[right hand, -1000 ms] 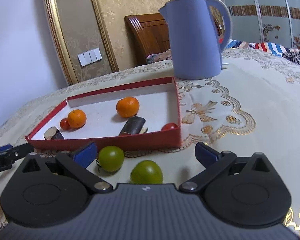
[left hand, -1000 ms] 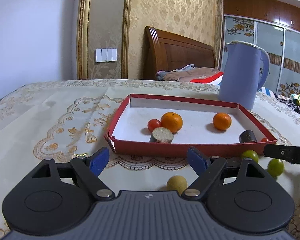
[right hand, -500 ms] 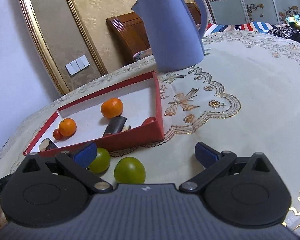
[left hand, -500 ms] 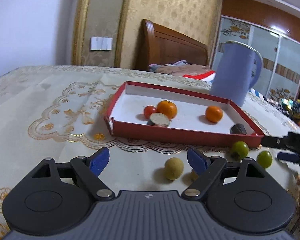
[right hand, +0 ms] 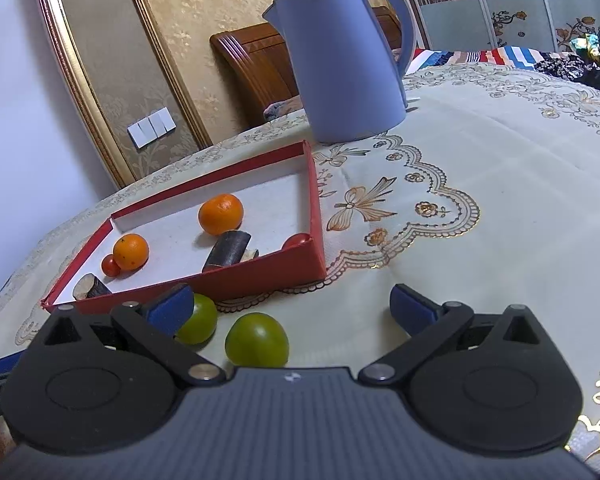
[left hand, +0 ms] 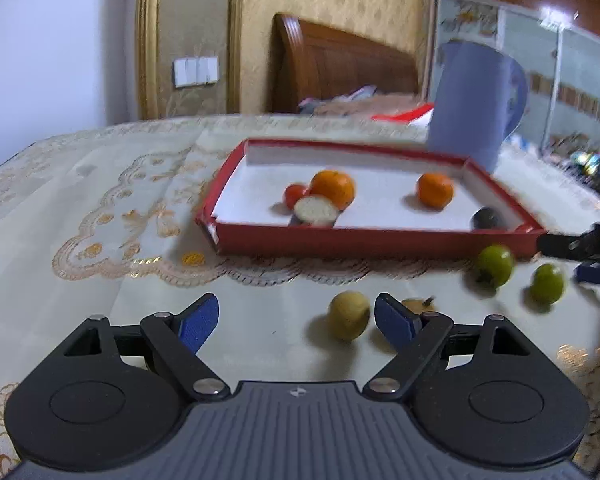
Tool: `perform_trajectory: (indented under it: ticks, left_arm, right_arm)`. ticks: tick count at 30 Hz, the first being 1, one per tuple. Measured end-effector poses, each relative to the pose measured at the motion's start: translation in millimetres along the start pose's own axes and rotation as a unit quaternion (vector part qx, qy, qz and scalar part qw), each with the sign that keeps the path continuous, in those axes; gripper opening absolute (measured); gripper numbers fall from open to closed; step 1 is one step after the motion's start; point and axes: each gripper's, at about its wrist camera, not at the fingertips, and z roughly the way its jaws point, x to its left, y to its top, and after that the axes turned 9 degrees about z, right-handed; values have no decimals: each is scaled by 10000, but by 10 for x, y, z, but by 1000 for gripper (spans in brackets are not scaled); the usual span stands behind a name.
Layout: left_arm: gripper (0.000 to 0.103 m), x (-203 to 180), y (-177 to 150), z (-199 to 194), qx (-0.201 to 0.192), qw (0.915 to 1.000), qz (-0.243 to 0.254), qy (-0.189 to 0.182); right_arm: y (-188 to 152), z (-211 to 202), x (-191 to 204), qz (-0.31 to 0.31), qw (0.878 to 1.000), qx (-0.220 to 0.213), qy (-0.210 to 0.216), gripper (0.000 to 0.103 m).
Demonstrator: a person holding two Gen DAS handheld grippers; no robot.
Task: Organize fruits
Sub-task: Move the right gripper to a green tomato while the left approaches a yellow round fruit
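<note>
Bedroom setup, with a table under a cream tablecloth (right hand: 500, 184) with gold embroidery, and plenty of bare cloth to the right of the red tray (right hand: 260, 276) in the right wrist view. That tray sits mid-table with low walls all round, and the blue kettle (right hand: 348, 64) stands just past its far right corner, so that corner is the tight one.

Inside the tray: two oranges (right hand: 221, 214) (right hand: 131, 251), a cherry tomato (right hand: 111, 265) touching the nearer-left orange, another tomato (right hand: 298, 240) tucked against the right wall, and two dark cut pieces (right hand: 228, 250) (right hand: 90, 287).

Outside, along the tray's front wall, two green fruits (right hand: 257, 340) (right hand: 198, 318) lie close together. The left wrist view (a bit blurry) adds what the right one doesn't catch: two yellowish fruits (left hand: 349, 315) (left hand: 416, 305) on the cloth further from the tray, the second mostly hidden behind a blue fingertip.

Left gripper (left hand: 296, 318) is spread wide, nothing in it, and the first yellowish fruit sits between its fingers near the right one. Right gripper (right hand: 290, 308) is spread wide too, empty, with the nearer green fruit between its fingers and the other right by the left pad. Whether any pad actually touches fruit, can't tell.
</note>
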Motion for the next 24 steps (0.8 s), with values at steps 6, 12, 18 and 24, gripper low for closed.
perform_trajectory:
  ticks: [6, 12, 18, 24]
  left_arm:
    - [88, -8, -1, 15, 53, 10000, 27, -21]
    - [88, 0, 7, 7, 45, 10000, 7, 48]
    - [88, 67, -5, -25, -25, 9997, -195, 143]
    - [90, 54, 1, -9, 5, 9998, -148, 121]
  right_arm:
    - [1, 2, 0, -4, 10000, 2, -5, 103]
    - [5, 3, 0, -5, 10000, -10, -18, 103]
    - [-2, -62, 0, -120, 9999, -49, -41, 103]
    - [20, -150, -48, -304, 9993, 207, 24, 103]
